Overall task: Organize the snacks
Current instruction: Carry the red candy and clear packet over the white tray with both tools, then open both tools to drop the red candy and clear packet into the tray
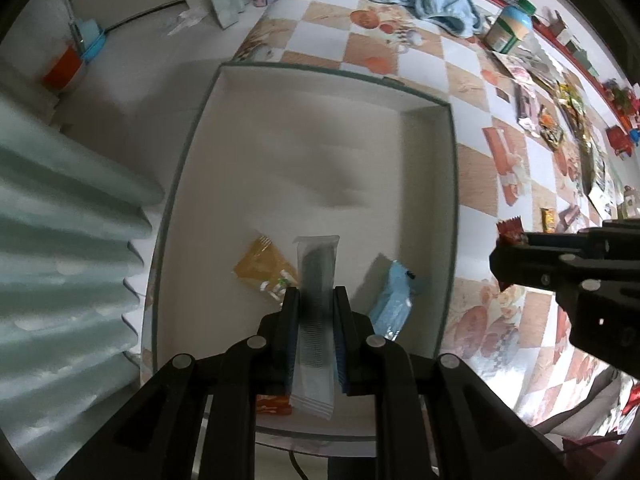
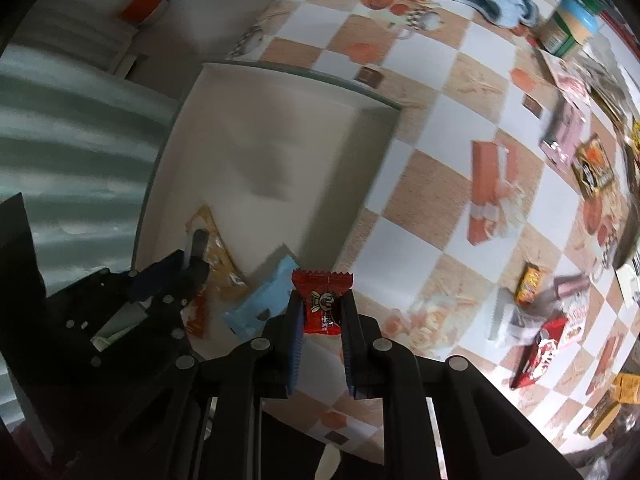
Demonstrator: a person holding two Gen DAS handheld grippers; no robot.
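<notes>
- Your left gripper [image 1: 316, 304], jaws clamped on a long clear-wrapped dark snack stick [image 1: 316, 280], hangs over the shallow white cardboard tray [image 1: 304, 152], three packets inside.
- Your right gripper [image 2: 322, 312] grips a red candy wrapper [image 2: 322, 300] beside the tray; many snacks [image 2: 592, 168] remain on the checkered bench [image 2: 420, 184].

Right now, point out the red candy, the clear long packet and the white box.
red candy [image 2: 323, 307]: right wrist view, middle of wrapper.
clear long packet [image 1: 316, 280]: left wrist view, dark middle above the fingers.
white box [image 1: 450, 184]: left wrist view, right wall.

Both hand-held grippers — left [image 1: 316, 300], right [image 2: 322, 304] — point downward (jaws clamped).
</notes>
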